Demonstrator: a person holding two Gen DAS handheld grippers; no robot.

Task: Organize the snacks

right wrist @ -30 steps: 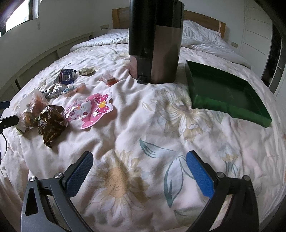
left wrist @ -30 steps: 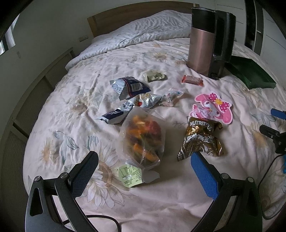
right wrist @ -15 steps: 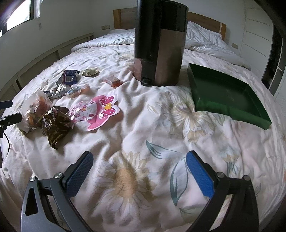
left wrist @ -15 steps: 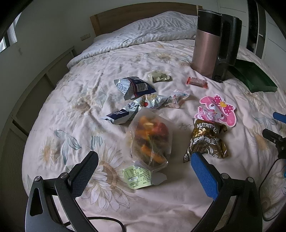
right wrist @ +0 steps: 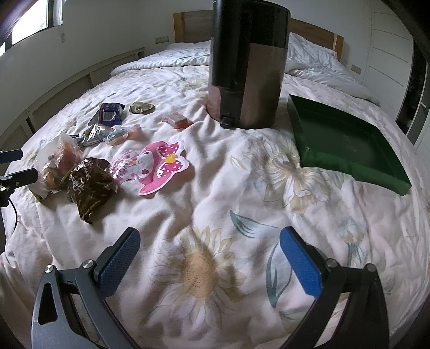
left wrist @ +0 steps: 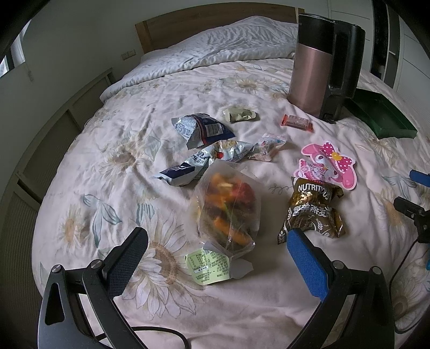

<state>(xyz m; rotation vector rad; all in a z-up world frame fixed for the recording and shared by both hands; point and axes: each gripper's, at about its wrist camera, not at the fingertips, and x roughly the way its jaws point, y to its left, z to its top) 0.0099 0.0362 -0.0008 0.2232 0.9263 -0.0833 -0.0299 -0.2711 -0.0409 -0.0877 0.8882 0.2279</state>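
Several snack packets lie on a floral bedspread. In the left wrist view a clear bag of colourful snacks (left wrist: 227, 206) lies just ahead of my open, empty left gripper (left wrist: 217, 247), with a brown "Nutritious" packet (left wrist: 313, 212) to its right and a pink character packet (left wrist: 329, 165) beyond. Blue and silver packets (left wrist: 201, 128) lie farther back. My right gripper (right wrist: 209, 249) is open and empty over bare bedspread. In its view the brown packet (right wrist: 90, 185), the pink packet (right wrist: 154, 166) and the clear bag (right wrist: 57, 163) lie to the left. An empty green tray (right wrist: 346, 145) is at the right.
A tall rose-and-black kettle (left wrist: 321, 69) stands at the back, next to the green tray (left wrist: 381, 115). A small red bar (left wrist: 297, 122) and an olive packet (left wrist: 240, 114) lie near it. Pillows and a wooden headboard (left wrist: 215, 21) are behind. A low wall panel runs along the left.
Both grippers have drifted back and to the left, so the snacks sit more to the right in each view. Nothing was picked up; both jaws stay open.
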